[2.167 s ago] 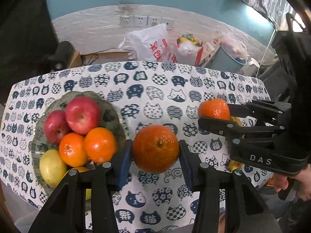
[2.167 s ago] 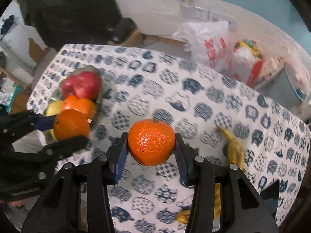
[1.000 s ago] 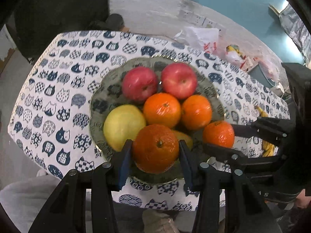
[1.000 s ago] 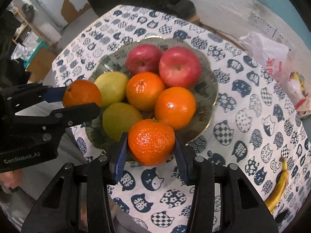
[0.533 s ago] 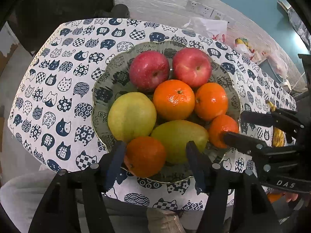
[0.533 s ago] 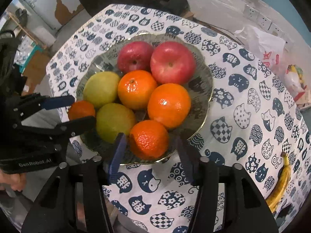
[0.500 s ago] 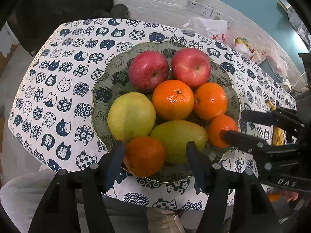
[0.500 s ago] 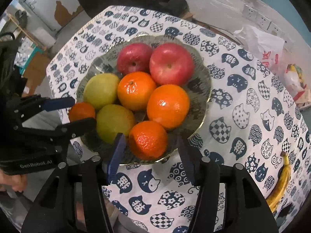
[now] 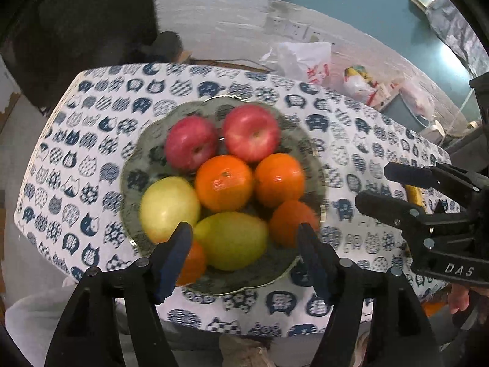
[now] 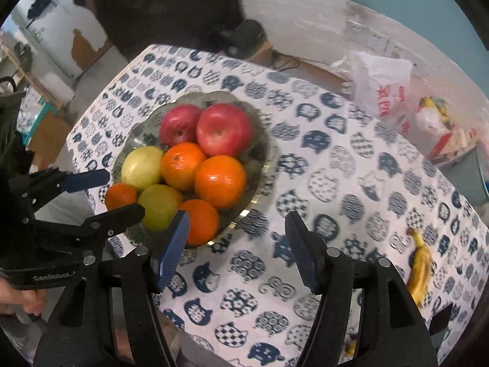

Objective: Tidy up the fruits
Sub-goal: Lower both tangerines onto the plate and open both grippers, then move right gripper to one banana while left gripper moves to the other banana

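right wrist view: patterned glass fruit bowl (image 10: 262, 165) sits near the cat-print tablecloth (image 10: 351, 183) edge, full of apples, oranges, pears; left gripper (image 9: 244, 244) and right gripper (image 10: 235, 238) jaws opening, nothing between.

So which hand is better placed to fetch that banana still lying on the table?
Probably the right. The banana lies beside the right gripper, whose opening jaws hold nothing. The left gripper, also empty and opening, hangs over the plate of fruit, farther away.
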Motion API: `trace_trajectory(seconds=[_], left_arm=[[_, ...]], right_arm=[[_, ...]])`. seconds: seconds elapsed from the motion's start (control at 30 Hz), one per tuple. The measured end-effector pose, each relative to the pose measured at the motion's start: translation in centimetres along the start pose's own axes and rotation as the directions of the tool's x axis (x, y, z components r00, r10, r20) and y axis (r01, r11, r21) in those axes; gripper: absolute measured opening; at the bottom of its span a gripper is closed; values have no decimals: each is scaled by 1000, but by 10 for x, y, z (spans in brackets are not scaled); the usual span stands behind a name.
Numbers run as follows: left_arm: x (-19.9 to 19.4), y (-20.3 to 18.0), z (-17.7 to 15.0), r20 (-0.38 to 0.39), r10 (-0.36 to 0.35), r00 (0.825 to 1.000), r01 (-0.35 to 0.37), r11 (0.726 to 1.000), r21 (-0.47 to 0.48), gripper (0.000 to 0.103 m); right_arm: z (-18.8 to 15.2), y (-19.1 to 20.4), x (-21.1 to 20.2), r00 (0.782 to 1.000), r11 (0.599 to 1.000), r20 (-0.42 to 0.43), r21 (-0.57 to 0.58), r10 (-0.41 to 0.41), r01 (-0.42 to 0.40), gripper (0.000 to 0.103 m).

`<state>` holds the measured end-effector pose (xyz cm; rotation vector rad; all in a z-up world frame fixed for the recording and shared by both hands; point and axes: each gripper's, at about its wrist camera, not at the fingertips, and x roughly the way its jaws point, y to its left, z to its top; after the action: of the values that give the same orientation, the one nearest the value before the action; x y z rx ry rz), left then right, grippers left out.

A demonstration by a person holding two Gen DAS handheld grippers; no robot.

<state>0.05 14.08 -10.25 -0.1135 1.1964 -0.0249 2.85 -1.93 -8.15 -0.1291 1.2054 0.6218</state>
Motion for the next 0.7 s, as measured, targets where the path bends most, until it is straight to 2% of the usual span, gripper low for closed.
trace_trajectory(seconds=[0.43,0.7], left_arm=[[4,-81,8,-5,-46,999,46,989,138,74],[13,-138,7,-22,-73,997,77,968,239,74]], right_arm=[[-37,-92,-35,995,975,-1,202,-97,95,69],[-73,-142,-49,989,942,-27,300,-146,147,72]])
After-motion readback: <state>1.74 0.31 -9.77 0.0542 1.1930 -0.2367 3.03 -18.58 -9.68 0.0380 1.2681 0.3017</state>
